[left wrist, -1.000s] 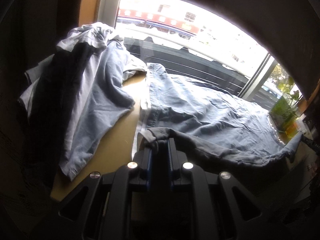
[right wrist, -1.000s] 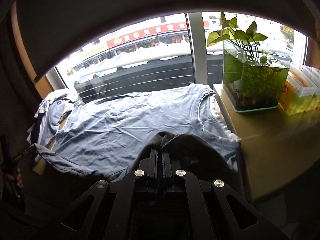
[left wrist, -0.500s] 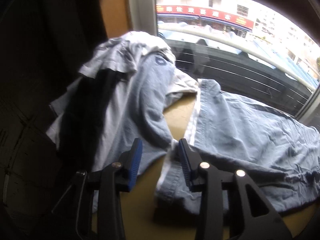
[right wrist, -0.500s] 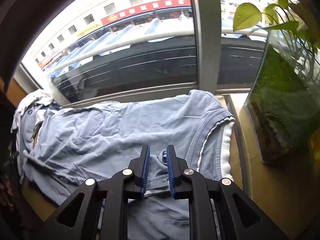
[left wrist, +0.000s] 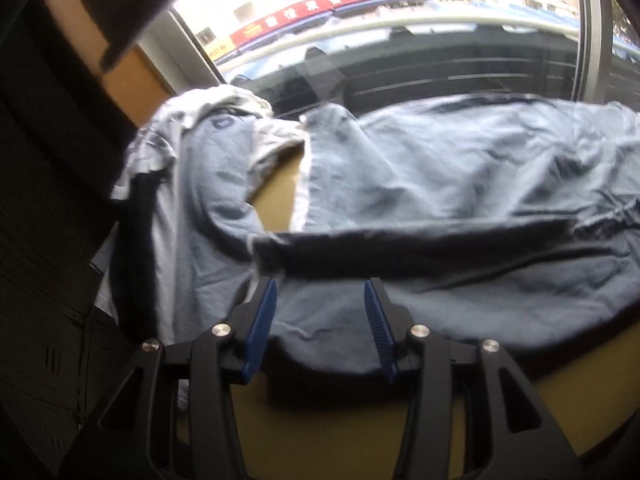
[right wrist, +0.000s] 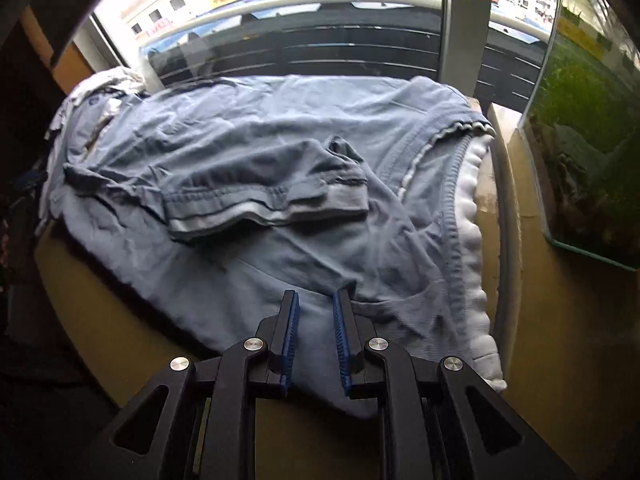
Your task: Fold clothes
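Note:
A light blue T-shirt (right wrist: 248,136) lies spread on the tan table (right wrist: 560,340), its white-ribbed collar (right wrist: 476,240) to the right. One sleeve (right wrist: 272,188) is folded in over the body. My right gripper (right wrist: 316,296) hovers over the shirt's near edge with a narrow gap between the blue pads and no cloth pinched. In the left wrist view the same shirt (left wrist: 460,168) shows a folded-over near strip. My left gripper (left wrist: 319,282) is above the near left corner, jaws opening, with cloth lying below them, not gripped.
A heap of other clothes (left wrist: 180,184), pale blue, white and dark, lies at the table's left end. A glass tank with green plants (right wrist: 584,132) stands at the right. The window (right wrist: 320,40) runs right behind the shirt.
Both grippers held the shirt's near edge shut a second ago. They have let it go, opened and drawn back, and the edge and sleeve now lie folded over the shirt.

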A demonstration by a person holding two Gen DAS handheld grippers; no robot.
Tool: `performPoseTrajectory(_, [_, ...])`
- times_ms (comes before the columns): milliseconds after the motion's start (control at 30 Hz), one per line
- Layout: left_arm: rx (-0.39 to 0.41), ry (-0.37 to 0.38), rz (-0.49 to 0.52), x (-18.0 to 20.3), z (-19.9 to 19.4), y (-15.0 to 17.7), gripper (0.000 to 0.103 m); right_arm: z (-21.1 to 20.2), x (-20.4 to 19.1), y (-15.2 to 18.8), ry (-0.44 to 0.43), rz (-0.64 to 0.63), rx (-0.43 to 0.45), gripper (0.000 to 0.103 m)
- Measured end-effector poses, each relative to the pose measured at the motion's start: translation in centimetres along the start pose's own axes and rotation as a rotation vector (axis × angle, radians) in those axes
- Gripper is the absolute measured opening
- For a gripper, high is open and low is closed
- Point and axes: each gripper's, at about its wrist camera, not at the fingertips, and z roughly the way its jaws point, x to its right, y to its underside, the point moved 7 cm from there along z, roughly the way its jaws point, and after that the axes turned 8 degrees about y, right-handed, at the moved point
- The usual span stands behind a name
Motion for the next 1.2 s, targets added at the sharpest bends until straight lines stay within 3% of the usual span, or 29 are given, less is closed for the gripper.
performPoseTrajectory(33, [-0.026,0.032,0.038,1.1,0.9,0.7,0.044,-0.1,0.3,0.1,-0.013,0.006,0.001,0.017])
performPoseTrajectory(133, [-0.067,0.025,0.200,3.2,2.1,2.7,0.035,-0.9,0.7,1.6,-0.014,0.006,-0.040,0.017])
performPoseTrajectory(233, [-0.127,0.010,0.361,4.0,1.1,4.7,0.020,-2.3,1.3,4.3,0.002,0.024,-0.084,0.017])
performPoseTrajectory(333, [-0.131,0.028,0.509,4.4,-0.2,7.0,0.016,-3.8,0.9,7.2,0.051,0.016,-0.182,0.020])
performPoseTrajectory(367, [-0.140,0.033,0.494,3.8,-0.3,7.3,0.017,-4.1,0.8,7.8,0.068,0.016,-0.205,0.021])
performPoseTrajectory(433, [-0.136,0.095,0.382,2.6,-0.7,6.2,0.022,-5.6,0.9,6.9,0.047,0.083,-0.130,0.021])
performPoseTrajectory(500, [-0.028,0.061,0.316,1.9,-2.1,3.3,0.023,-6.8,0.3,5.3,0.015,0.117,-0.043,0.021])
performPoseTrajectory(533, [0.023,0.056,0.310,2.2,-2.9,1.8,0.035,-7.2,-0.5,4.2,-0.002,0.099,-0.004,0.026])
performPoseTrajectory(567, [0.062,0.069,0.307,2.9,-3.3,0.7,0.041,-7.6,-1.4,3.1,-0.019,0.080,0.035,0.037])
performPoseTrajectory(633, [0.116,0.100,0.292,4.4,-3.5,-1.2,0.067,-7.0,-3.7,1.3,-0.065,0.045,0.066,0.050])
performPoseTrajectory(767, [0.052,0.228,0.288,8.8,-0.4,-1.1,0.065,-2.9,-7.0,0.5,-0.119,0.028,-0.050,0.054])
performPoseTrajectory(833, [0.030,0.228,0.297,9.9,0.9,-0.3,0.058,-1.6,-7.8,0.0,-0.114,0.007,-0.054,0.054])
performPoseTrajectory(933, [0.020,0.243,0.290,10.4,0.8,0.3,0.058,-1.0,-7.5,-2.9,-0.042,-0.026,-0.006,0.054])
performPoseTrajectory(1067, [0.010,0.278,0.244,9.8,1.0,0.6,0.062,-0.2,-7.9,-9.4,0.029,-0.072,0.043,0.054])
performPoseTrajectory(1200, [-0.002,0.301,0.209,9.3,0.8,0.6,0.067,-1.6,-8.0,-15.5,0.042,-0.089,0.137,0.054])
